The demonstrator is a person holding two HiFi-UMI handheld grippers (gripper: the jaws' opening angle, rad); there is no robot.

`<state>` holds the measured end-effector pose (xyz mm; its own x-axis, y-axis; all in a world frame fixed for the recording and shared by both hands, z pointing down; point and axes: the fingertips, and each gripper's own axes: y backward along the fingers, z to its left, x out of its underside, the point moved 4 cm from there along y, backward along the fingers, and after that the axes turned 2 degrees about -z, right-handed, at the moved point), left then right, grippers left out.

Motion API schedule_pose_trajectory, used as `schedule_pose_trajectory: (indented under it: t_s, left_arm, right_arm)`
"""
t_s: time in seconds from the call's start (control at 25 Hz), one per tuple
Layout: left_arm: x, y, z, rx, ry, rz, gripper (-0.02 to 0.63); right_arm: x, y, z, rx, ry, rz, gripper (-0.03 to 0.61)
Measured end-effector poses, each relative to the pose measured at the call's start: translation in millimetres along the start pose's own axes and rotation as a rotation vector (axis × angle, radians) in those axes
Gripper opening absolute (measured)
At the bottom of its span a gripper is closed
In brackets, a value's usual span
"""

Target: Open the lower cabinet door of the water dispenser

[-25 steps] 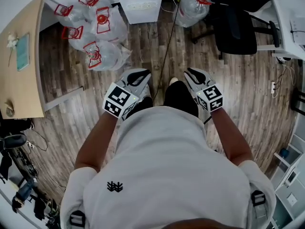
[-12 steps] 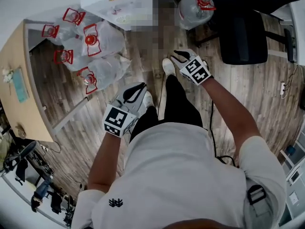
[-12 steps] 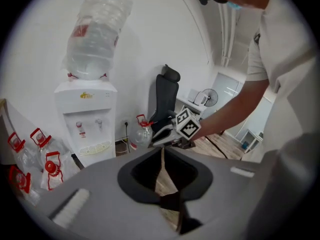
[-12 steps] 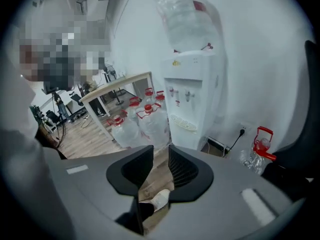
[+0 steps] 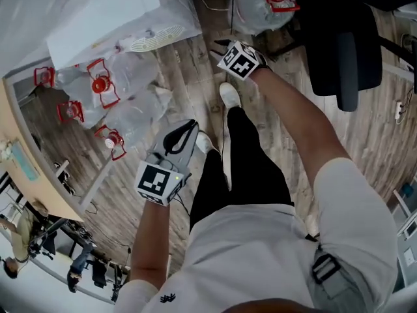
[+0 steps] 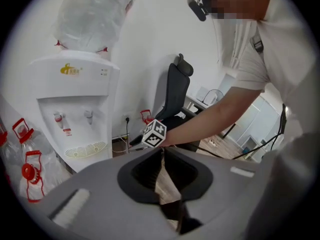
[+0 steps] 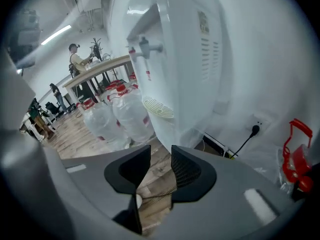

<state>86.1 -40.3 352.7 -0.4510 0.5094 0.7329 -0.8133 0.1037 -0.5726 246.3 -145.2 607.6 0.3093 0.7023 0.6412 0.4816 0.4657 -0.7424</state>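
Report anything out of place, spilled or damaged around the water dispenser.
Nothing looks spilled or broken. The only untidy thing is the cluster of plastic-wrapped water bottles crowding the floor beside the water dispenser, with one more bottle on its other side by the office chair.

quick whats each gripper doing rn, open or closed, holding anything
left gripper: closed, tips together, nothing held
right gripper: open, its jaws have just been opening, nothing between them
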Motion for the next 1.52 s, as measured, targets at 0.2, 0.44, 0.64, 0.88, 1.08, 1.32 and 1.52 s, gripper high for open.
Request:
schedule_pose_trajectory:
  t_s: [0.2, 0.44, 0.64, 0.88, 1.08, 1.32, 1.52]
  left_arm:
    - [6, -32, 18, 0.012, 0.023, 0.003, 0.058]
    - [14, -55, 17, 0.081, 0.09, 0.013, 0.058]
    - [31, -61, 20, 0.077, 0.098, 0.031, 0.058]
    - [32, -62, 27, 0.073, 0.115, 0.023, 0.057]
    - [34, -56, 30, 0.067, 0.128, 0.017, 0.058]
    - [39, -43, 29, 0.061, 0.12, 0.01, 0.057]
    - [47, -31, 30, 0.041, 0.122, -0.004, 0.058]
  right_arm:
    - [10, -67, -33, -0.027, 0.104, 0.059, 0.137]
    - [8, -127, -69, -0.036, 0.191, 0.098, 0.16]
    - [-3, -161, -78, -0.04, 0.225, 0.084, 0.167]
    - [-9, -174, -78, -0.047, 0.257, 0.102, 0.178]
    - [-10, -174, -75, 0.003, 0.245, 0.101, 0.178]
    - [-10, -173, -69, 0.06, 0.223, 0.118, 0.176]
    - [-1, -170, -57, 0.065, 0.236, 0.141, 0.176]
